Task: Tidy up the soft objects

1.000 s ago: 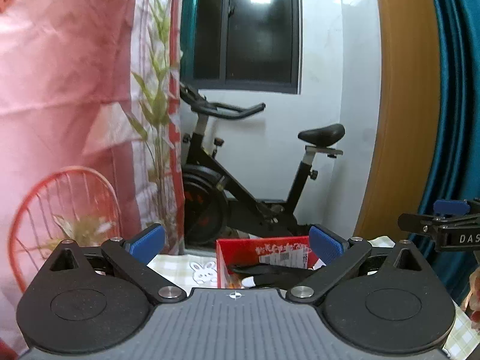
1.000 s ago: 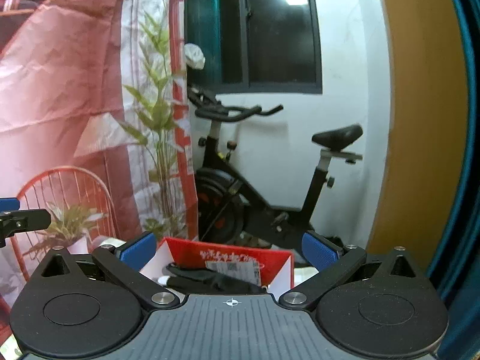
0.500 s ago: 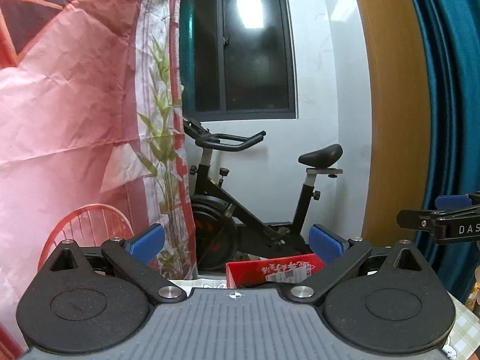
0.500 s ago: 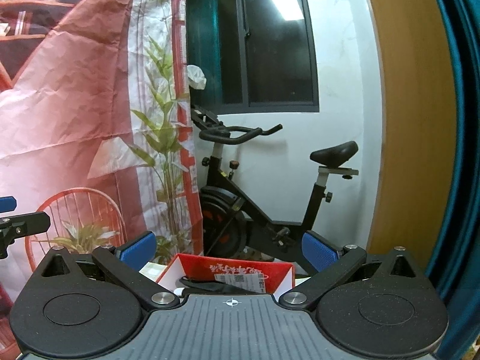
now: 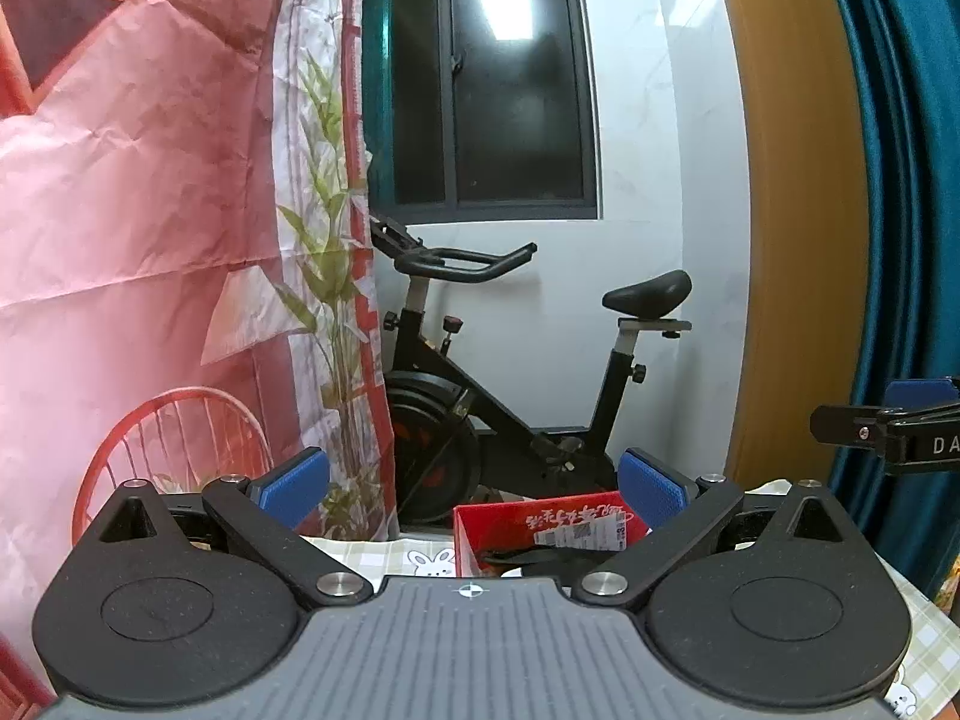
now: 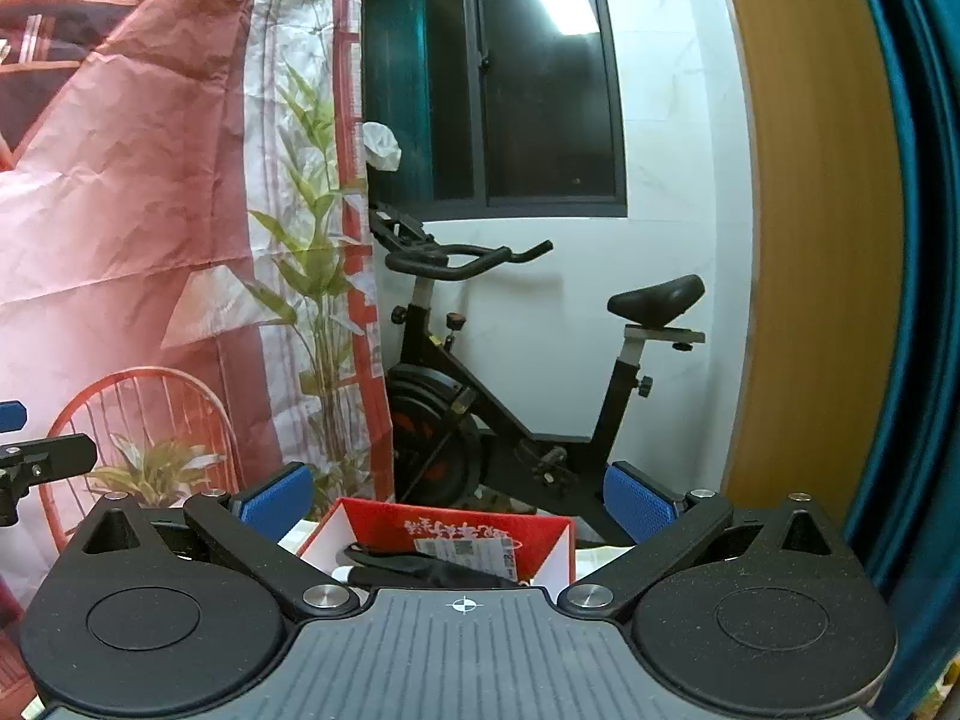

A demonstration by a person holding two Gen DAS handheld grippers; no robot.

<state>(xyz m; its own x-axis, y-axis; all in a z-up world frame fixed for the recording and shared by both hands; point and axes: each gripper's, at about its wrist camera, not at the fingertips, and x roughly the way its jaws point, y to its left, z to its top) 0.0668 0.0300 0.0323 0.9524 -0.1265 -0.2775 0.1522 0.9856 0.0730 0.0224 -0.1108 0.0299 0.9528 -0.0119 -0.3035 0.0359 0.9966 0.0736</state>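
Both grippers, left (image 5: 474, 489) and right (image 6: 457, 498), hold their blue pads wide apart with nothing between them, and each gripper's grey body hides the near part of the red box (image 6: 447, 531) and most of the cloth (image 5: 384, 552) under it. The soft thing, a dark item (image 6: 420, 570) lying in the box, is only partly seen and too cut off to name; the right view looks down into the white inside of the box, while the left view shows mostly its red wall and a strip of the item. Only the left view shows the rabbit print on the cloth.
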